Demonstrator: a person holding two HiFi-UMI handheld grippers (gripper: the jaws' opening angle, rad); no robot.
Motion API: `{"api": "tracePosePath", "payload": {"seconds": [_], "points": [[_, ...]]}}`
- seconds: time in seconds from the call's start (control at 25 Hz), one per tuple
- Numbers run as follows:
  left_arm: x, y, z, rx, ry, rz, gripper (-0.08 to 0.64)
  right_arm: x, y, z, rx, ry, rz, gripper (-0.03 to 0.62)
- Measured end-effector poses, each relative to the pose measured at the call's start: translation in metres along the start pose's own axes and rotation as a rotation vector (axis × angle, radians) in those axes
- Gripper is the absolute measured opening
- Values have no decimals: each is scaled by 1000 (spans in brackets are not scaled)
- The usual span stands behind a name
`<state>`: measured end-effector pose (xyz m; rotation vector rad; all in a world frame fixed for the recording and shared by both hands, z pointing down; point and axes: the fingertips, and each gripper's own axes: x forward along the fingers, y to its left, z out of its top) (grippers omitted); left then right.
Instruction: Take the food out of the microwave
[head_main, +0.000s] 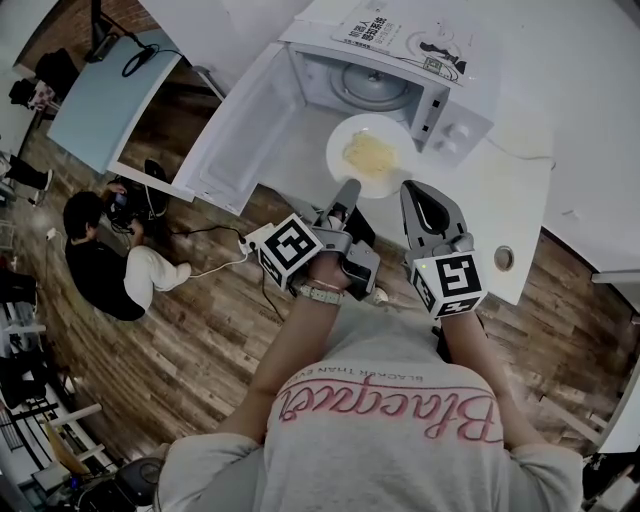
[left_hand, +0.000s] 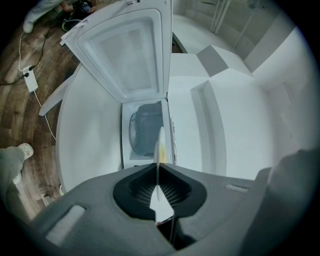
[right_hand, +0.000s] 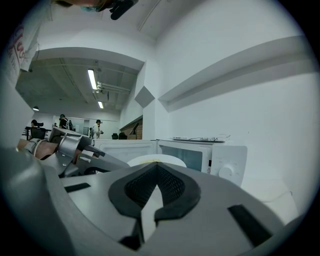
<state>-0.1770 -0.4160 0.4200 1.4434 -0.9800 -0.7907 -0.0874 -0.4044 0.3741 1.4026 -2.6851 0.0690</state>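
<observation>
A white plate (head_main: 372, 178) with yellow food (head_main: 367, 152) hangs just outside the open microwave (head_main: 455, 115), in front of its cavity. My left gripper (head_main: 350, 186) is shut on the plate's near rim. In the left gripper view the plate (left_hand: 159, 150) shows edge-on, running between the closed jaws of my left gripper (left_hand: 158, 169). My right gripper (head_main: 410, 190) sits just right of the plate, shut with nothing in it. From the right gripper view the plate (right_hand: 150, 160) lies beyond my right gripper (right_hand: 157, 167). The glass turntable (head_main: 375, 85) inside is bare.
The microwave door (head_main: 245, 130) swings wide open to the left. Papers (head_main: 400, 35) lie on top of the microwave. The white counter (head_main: 520, 200) has a round hole (head_main: 503, 258) at its right front. A person (head_main: 100, 260) crouches on the wooden floor at left, near a power strip (head_main: 255, 238).
</observation>
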Motion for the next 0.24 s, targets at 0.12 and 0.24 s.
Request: {"api": "tracePosePath", "payload": {"seconds": [0.12, 0.24], "points": [[-4, -3, -3, 6, 0, -8, 18, -4, 1, 1, -3, -4, -12, 9], [-9, -4, -6, 9, 1, -11, 18, -8, 3, 1, -13, -4, -24, 8]]}}
